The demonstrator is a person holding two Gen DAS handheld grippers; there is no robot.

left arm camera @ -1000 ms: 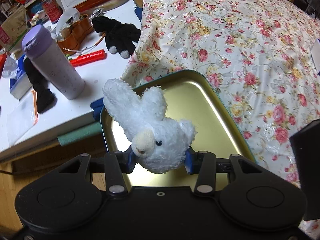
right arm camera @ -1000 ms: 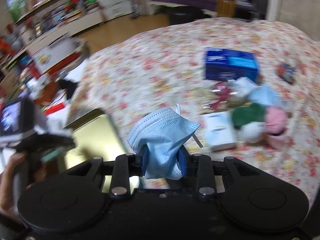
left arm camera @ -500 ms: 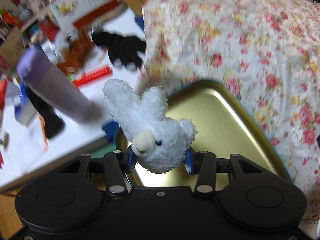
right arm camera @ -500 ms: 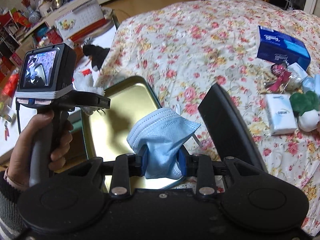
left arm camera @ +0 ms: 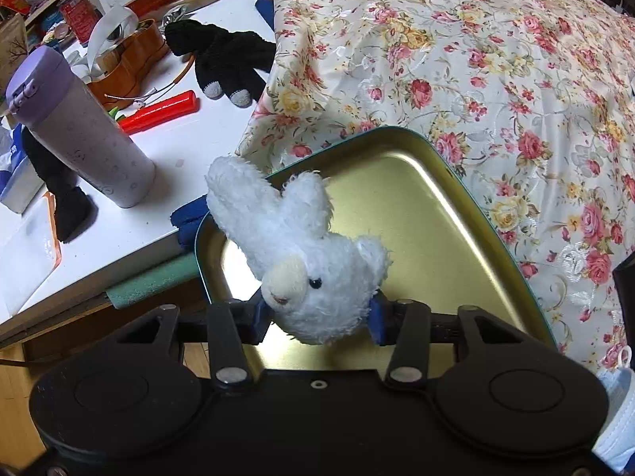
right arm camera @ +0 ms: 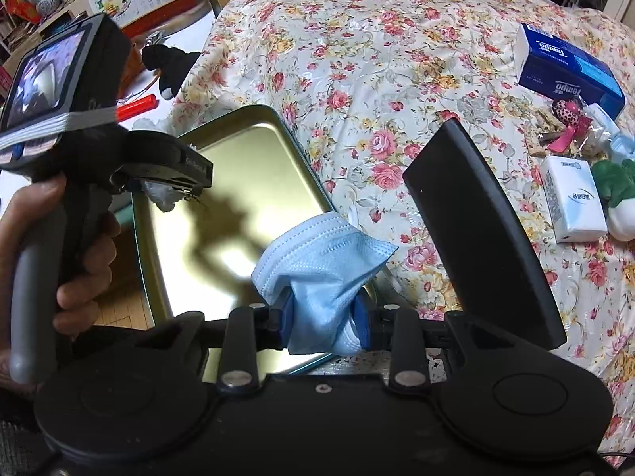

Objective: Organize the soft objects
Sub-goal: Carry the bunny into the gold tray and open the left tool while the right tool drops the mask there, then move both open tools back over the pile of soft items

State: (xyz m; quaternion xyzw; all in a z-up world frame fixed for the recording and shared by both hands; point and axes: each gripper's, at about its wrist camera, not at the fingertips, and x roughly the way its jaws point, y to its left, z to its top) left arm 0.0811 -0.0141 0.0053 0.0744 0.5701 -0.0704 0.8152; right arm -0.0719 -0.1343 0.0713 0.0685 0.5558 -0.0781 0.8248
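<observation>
White plush rabbit point(left arm camera: 313, 269) is pinched in my left tool point(left arm camera: 315, 315), jaws opening; I lower it into the tin tray point(left arm camera: 432, 214) first. Right tool point(right arm camera: 323, 317) pinches the blue mask point(right arm camera: 321, 254).

A fluffy white plush rabbit point(left arm camera: 317, 273) with rough, matted pile. A glossy gold metal tray point(left arm camera: 428, 214) with a smooth, mirror-like floor. A light blue non-woven face mask point(right arm camera: 321, 265), crumpled and matt. Satiny floral cloth bedspread point(left arm camera: 476, 59) with a slight sheen. Matt black plastic gripper bodies. A smooth white surface point(left arm camera: 166, 146).
</observation>
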